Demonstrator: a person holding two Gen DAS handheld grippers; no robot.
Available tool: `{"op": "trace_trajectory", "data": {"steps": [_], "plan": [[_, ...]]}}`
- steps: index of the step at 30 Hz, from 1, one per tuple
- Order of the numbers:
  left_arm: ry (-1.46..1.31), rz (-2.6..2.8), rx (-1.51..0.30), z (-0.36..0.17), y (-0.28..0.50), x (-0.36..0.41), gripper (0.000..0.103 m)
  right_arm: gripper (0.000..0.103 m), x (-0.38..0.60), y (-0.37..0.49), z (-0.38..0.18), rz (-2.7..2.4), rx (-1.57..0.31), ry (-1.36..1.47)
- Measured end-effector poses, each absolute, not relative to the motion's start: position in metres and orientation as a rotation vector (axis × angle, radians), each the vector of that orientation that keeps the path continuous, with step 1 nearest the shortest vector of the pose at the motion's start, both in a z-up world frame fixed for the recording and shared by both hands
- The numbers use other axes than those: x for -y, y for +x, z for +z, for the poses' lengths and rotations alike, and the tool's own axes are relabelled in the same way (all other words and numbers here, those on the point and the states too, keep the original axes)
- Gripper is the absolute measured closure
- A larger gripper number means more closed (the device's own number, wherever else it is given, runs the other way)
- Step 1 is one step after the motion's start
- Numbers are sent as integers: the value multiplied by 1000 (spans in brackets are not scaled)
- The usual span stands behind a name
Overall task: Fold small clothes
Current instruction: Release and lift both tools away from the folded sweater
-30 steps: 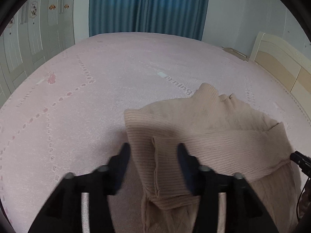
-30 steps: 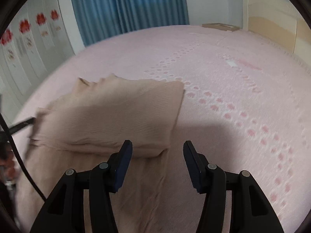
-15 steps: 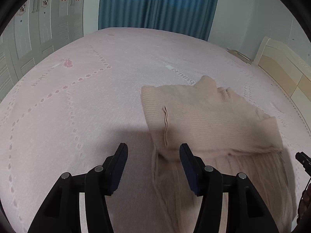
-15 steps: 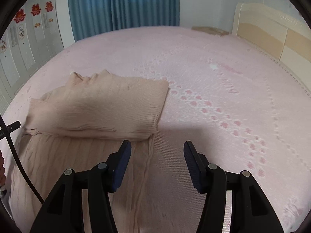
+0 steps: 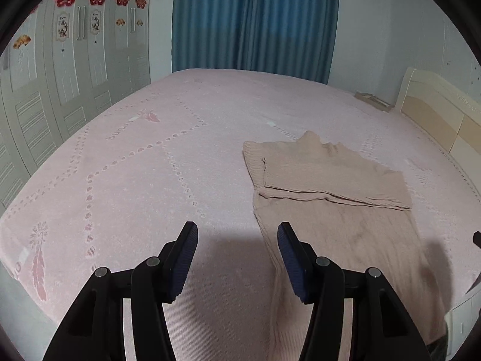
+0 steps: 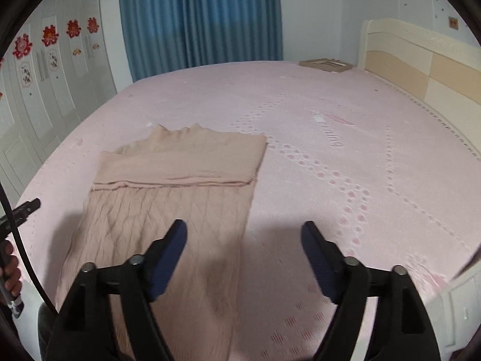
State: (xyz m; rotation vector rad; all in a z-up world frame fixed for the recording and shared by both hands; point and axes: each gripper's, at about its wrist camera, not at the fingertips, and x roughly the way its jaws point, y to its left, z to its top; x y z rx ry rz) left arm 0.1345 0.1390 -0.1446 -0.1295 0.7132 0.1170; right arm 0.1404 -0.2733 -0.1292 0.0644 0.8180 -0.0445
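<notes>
A beige knitted sweater [image 5: 330,198] lies flat on the pink bed, its sleeves folded across the chest and its hem toward me. It also shows in the right wrist view [image 6: 177,198]. My left gripper [image 5: 237,237] is open and empty, held above the bed just left of the sweater's lower left edge. My right gripper [image 6: 243,234] is open wide and empty, above the sweater's lower right edge. Neither touches the cloth.
The pink patterned bedspread [image 5: 135,165] stretches far to the left and back. A cream headboard [image 6: 421,66] stands at the right. Blue curtains [image 5: 255,21] and white wardrobe doors [image 5: 45,90] lie behind. A flat brown box [image 6: 326,64] lies at the far bed corner.
Both grippers have pulled back and up, away from the folded sleeves toward the sweater's hem end. The left gripper has let go of the sleeve fold. The right gripper has opened wider.
</notes>
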Motion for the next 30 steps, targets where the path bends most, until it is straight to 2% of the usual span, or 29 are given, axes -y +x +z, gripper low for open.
{"op": "trace_trajectory", "data": {"steps": [6,18,21,25,27,30], "plan": [[-194,59,-749,-145,102,-140,50,19,270,100,-119,-65,-784,38],[-169,89,-795,-161,72,-128,49,17,278,66,-146,-95,-710,24],[-167,69,-802,-167,68,-125,49,17,277,64,-152,-38,-731,69],[-148,61,-829,-182,67,-121,49,17,272,68,-173,-1,-846,98],[-172,30,-854,-190,65,-121,49,19,269,66,-180,16,-857,120],[-184,-16,-885,-203,63,-117,49,30,263,64,-190,26,-863,127]]}}
